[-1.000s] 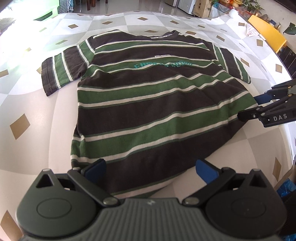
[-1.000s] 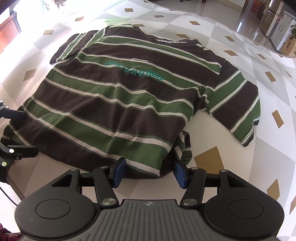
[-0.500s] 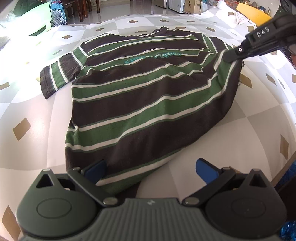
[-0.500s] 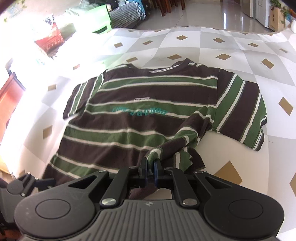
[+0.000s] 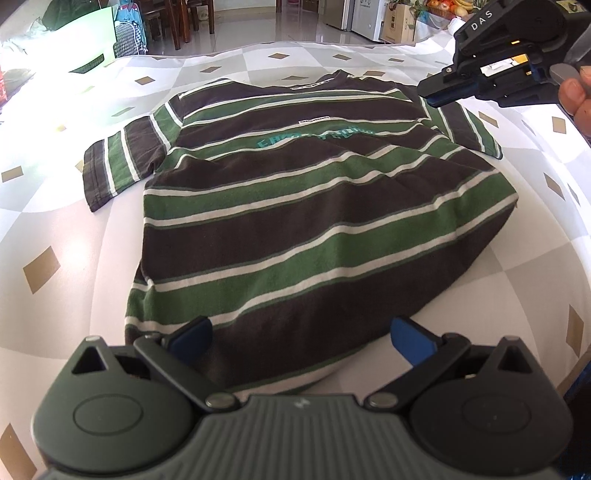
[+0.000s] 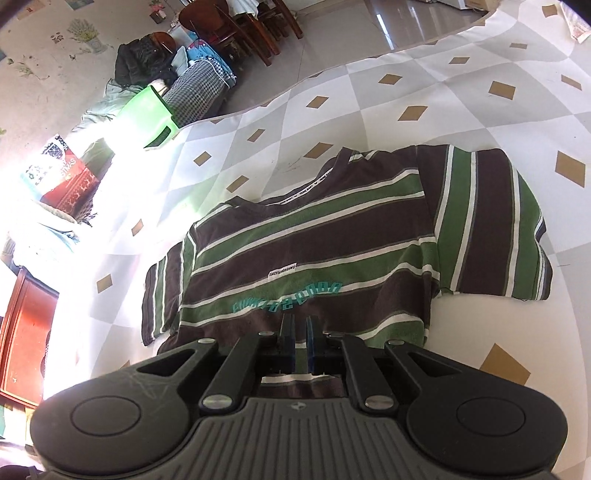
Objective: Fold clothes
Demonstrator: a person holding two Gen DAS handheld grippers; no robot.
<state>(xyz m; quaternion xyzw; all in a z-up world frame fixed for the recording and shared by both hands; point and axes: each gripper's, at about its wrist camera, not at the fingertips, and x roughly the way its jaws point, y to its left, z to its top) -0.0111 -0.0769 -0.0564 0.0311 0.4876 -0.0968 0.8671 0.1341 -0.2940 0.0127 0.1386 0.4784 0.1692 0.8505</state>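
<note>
A brown, green and white striped T-shirt lies front up on the checked tablecloth, collar at the far side. My left gripper is open, and its blue fingers straddle the near hem. A hand holds my right gripper raised over the shirt's far right shoulder. In the right wrist view the right gripper is shut on a thin layer of the T-shirt, just short of the teal chest lettering. The cloth under it is mostly hidden by the gripper body.
The tablecloth spreads beyond the shirt on all sides. Off the table's far left are a green plastic stool, wooden chairs, piled clothes and a red cabinet. The table edge runs close on the right.
The right gripper shut on the shirt's right hem corner and carried it up and inward over the chest. The lower right of the shirt has slackened. The left gripper stays open at the hem.
</note>
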